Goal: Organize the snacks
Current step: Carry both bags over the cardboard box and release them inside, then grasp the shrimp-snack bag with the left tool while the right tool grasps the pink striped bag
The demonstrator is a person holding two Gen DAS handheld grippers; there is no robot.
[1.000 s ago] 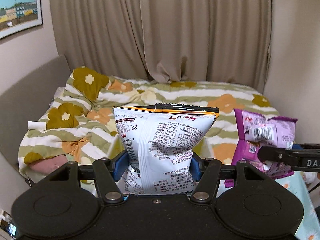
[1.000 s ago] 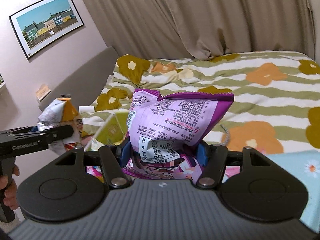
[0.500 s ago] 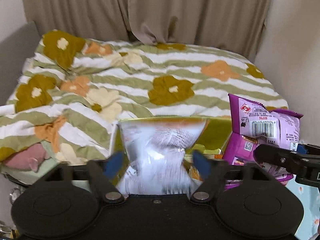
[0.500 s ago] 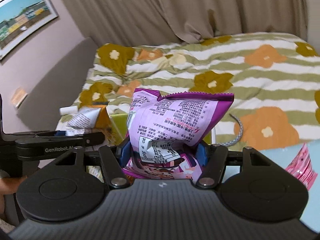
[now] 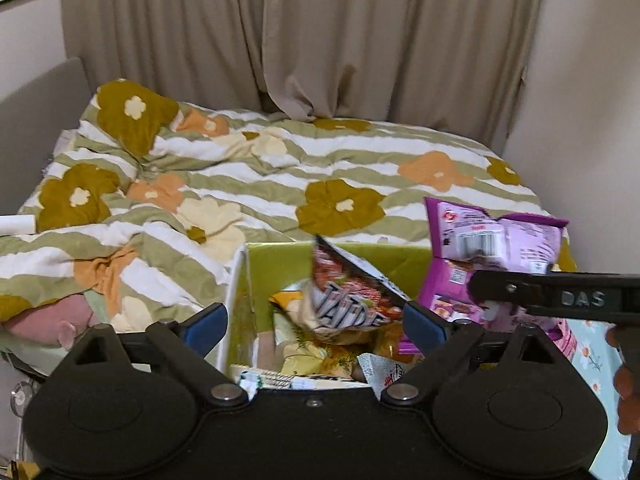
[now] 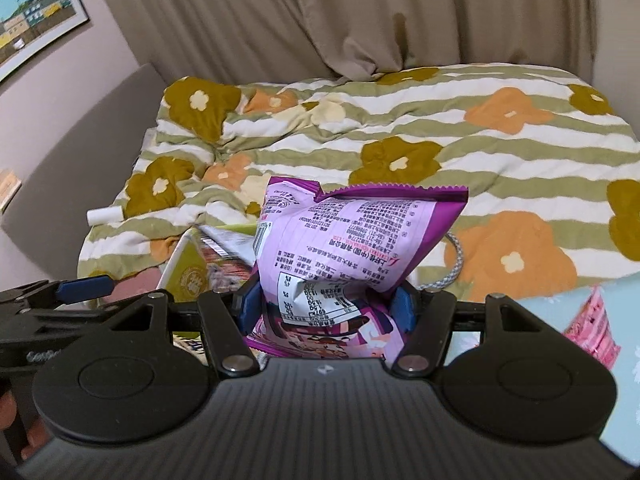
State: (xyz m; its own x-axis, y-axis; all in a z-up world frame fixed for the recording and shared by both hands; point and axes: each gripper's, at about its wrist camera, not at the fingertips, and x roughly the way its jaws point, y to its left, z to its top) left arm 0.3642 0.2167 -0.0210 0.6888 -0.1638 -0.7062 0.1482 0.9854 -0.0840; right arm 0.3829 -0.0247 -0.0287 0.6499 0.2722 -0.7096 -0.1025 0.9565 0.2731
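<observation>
The left hand-held gripper [image 5: 316, 326] is standing spread, its jaws having just been opening, with the red bag [image 5: 346, 294] tipping free between them into the green box [image 5: 276, 264] at the bed's near edge. The right hand-held gripper [image 6: 326, 308] is pinching the purple bag [image 6: 352, 240] upright, just beside the box. To do this well, the left should be clearing away first; then the right should be bringing its bag over the open box and releasing low, so nothing is bouncing out.
</observation>
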